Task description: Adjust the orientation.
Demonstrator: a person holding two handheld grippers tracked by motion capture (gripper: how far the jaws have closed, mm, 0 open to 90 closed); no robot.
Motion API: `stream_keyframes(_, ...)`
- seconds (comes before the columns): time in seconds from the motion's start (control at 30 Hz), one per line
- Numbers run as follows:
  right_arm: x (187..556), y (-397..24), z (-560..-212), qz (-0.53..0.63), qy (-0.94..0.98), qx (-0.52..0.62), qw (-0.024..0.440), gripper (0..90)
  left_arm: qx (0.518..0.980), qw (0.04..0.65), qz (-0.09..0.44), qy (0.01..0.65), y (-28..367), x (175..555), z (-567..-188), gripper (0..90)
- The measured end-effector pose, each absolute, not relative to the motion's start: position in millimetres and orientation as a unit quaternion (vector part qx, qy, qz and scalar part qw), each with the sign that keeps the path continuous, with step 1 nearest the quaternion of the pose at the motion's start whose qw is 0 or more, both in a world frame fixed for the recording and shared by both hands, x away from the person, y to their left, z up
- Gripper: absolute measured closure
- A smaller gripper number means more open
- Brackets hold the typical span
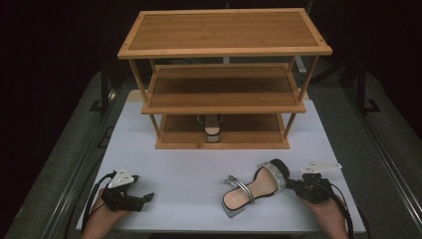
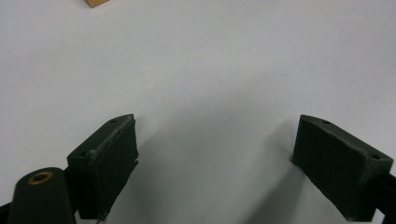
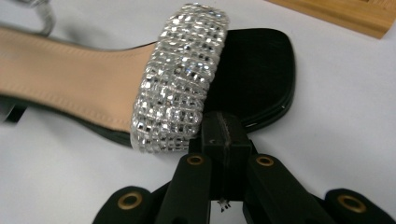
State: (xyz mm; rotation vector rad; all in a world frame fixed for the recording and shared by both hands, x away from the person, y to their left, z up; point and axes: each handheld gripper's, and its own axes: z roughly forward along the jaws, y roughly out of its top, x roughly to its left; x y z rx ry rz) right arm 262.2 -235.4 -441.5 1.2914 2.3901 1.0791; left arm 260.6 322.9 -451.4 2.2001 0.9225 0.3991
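Right gripper (image 3: 223, 122) clenched, jaws pressed together, tip touching toe edge of sandal (image 1: 254, 188); sandal stretches away leftward on table (image 1: 189, 169). Left gripper (image 2: 215, 154) released, well apart from sandal.

White table (image 1: 199, 164) carries a three-tier wooden shelf (image 1: 224, 47) at its far side and one sandal (image 1: 254, 189) near the front; a second sandal (image 1: 213, 132) stands on the shelf's bottom tier.

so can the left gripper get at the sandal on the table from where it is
Probably yes: the left gripper has open fingers and bare table between it and the sandal, though the right gripper is already at its toe end.
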Motion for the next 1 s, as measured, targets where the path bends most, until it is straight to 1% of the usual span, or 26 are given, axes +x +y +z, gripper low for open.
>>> stream_keyframes(0.23,278.2,-233.5,-441.9,0.37,0.814,0.435,0.106,89.9,0.851,0.354,0.154,0.357,322.9,260.7,-451.5,12.7)
stream_keyframes(0.57,289.0,-229.5,-442.2,0.371,0.817,0.429,0.109,89.6,0.851,0.354,0.153,0.357,322.9,260.8,-451.5,12.7)
stream_keyframes(0.6,289.4,-229.8,-442.1,0.37,0.817,0.428,0.109,88.3,0.851,0.354,0.153,0.357,322.9,260.8,-451.5,12.7)
stream_keyframes(0.7,289.0,-234.8,-438.6,0.367,0.814,0.434,0.119,80.2,0.851,0.354,0.153,0.357,323.0,260.8,-451.5,12.7)
stream_keyframes(0.73,288.9,-242.5,-432.1,0.386,0.801,0.441,0.123,74.1,0.851,0.354,0.153,0.357,323.0,260.8,-451.5,12.7)
stream_keyframes(0.77,288.9,-242.5,-432.1,0.386,0.801,0.441,0.123,74.1,0.851,0.354,0.153,0.357,323.0,260.8,-451.5,12.7)
stream_keyframes(0.8,289.1,-248.0,-425.2,0.412,0.791,0.436,0.117,65.8,0.851,0.354,0.153,0.357,322.9,260.9,-451.5,12.7)
stream_keyframes(0.83,289.1,-248.0,-425.2,0.412,0.791,0.436,0.117,65.8,0.851,0.354,0.153,0.357,322.9,260.9,-451.5,12.7)
stream_keyframes(0.87,288.9,-248.6,-421.9,0.423,0.789,0.431,0.112,62.5,0.851,0.354,0.153,0.357,323.0,260.9,-451.5,12.7)
stream_keyframes(1.0,291.8,-238.3,-413.2,0.458,0.787,0.403,0.094,55.7,0.851,0.354,0.153,0.357,323.0,261.0,-451.5,12.7)
